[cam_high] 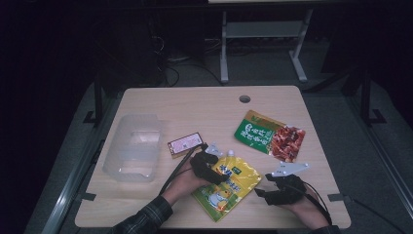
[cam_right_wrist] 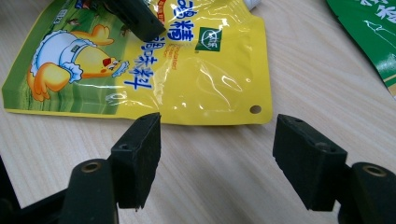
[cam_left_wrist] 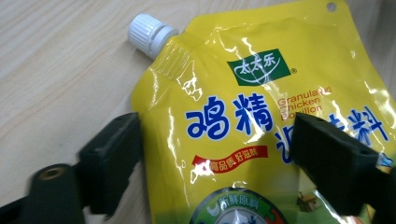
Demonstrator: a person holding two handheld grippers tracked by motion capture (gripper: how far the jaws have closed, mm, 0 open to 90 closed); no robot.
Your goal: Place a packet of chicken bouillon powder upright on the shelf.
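Yellow spouted pouch (cam_high: 226, 184) lies flat on tabletop (cam_high: 204, 105), near front edge, white cap (cam_left_wrist: 148, 31) pointing away. Left gripper (cam_left_wrist: 219, 140) released, 2 jaws straddling the pouch's upper part, pads not pressing. Right gripper (cam_right_wrist: 217, 154) released, jaws wide over bare wood just beside the pouch's edge.

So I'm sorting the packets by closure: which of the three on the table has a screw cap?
The yellow pouch under the left gripper: it has a white cap at one corner. The green packet and the small pink one are flat and capless.
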